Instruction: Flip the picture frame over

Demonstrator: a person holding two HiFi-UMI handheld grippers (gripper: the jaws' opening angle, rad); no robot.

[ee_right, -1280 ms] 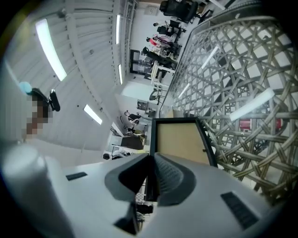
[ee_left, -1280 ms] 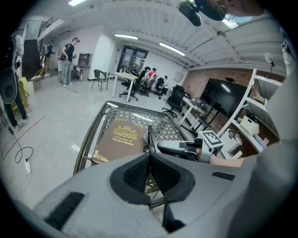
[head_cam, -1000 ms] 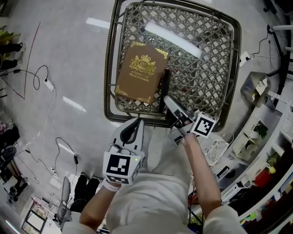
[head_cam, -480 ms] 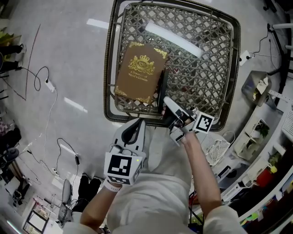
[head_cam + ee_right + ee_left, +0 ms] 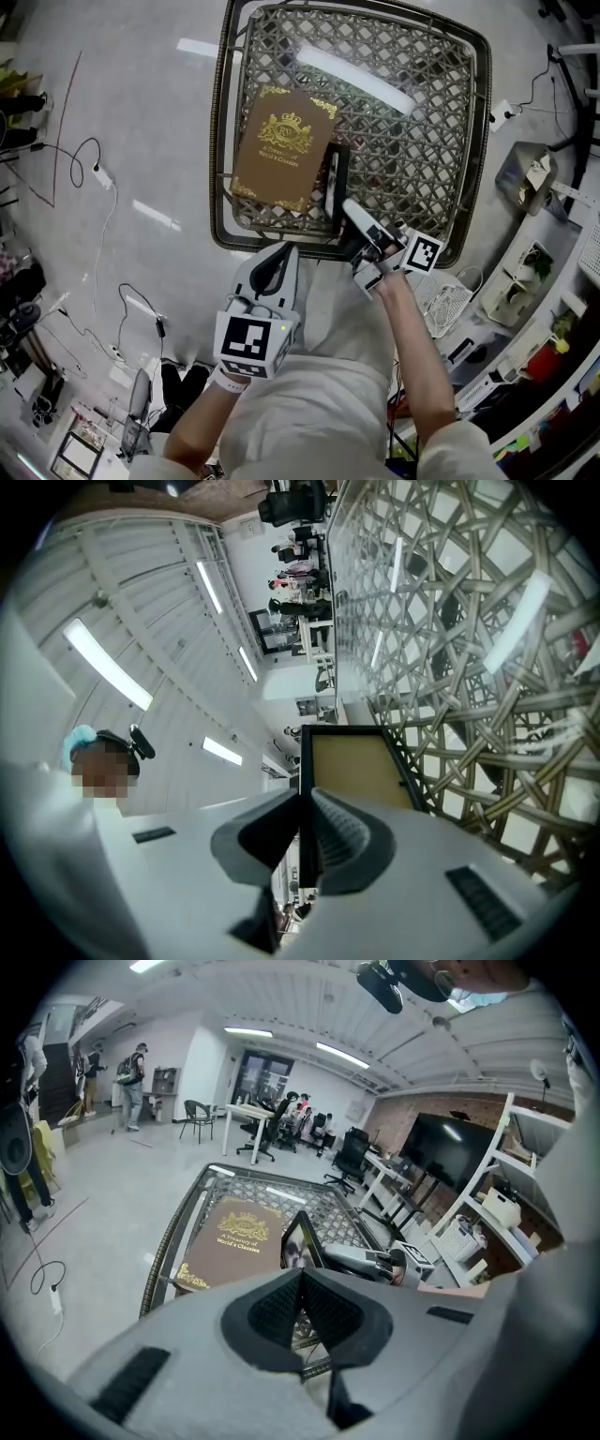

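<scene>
Idleness marks the left gripper (image 5: 273, 267) at seven o'clock in the head view, short of the lattice table (image 5: 221, 141): its jaws are pressed together on nothing. A brown book (image 5: 281, 150) lies flat in the table's nine o'clock half. At the book's three o'clock the picture frame (image 5: 335, 181) stands on edge near the table's six o'clock rim. The right gripper (image 5: 345, 212), at the frame's five o'clock, is clamped on its border.

I judge the flip about half done. The next move calls for rolling the frame on until its other face meets the lattice, laying it down gently, then letting go.

The head view shows the frame edge-on, so neither face can be read there. Whether its lower edge rests on the lattice or touches the book, I cannot tell.
</scene>
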